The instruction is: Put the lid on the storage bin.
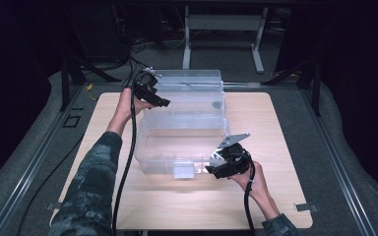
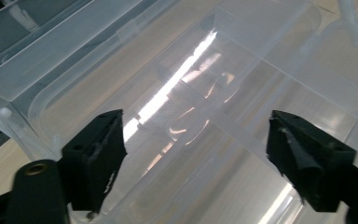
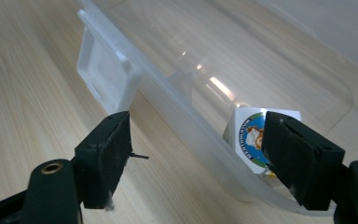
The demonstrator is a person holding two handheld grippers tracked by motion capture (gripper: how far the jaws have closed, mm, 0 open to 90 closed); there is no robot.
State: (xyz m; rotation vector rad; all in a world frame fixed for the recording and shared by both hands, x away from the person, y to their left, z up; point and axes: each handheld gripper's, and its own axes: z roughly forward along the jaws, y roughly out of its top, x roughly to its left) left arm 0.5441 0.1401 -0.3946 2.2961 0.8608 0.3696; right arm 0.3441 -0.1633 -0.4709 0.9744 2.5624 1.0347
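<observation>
The left gripper (image 1: 161, 102) hangs at the raised lid (image 1: 192, 91) of the clear plastic storage box (image 1: 179, 142), jaws apart and bare, the lid panel lying beyond them rather than pinched. The right gripper (image 1: 211, 168) sits at the box's near right corner, jaws spread astride the front rim (image 3: 191, 126), one outside over the wooden table (image 1: 275, 128), the other inside beside a round sticker (image 3: 251, 140); neither pad seems to press on the wall, so it looks released. The box stands mid-table, lid tilted up at the back, its white front latch (image 1: 183, 170) undone. Judging by this, opening is done and closing the lid and snapping the latch remain, or the grippers are only now settling to start that
</observation>
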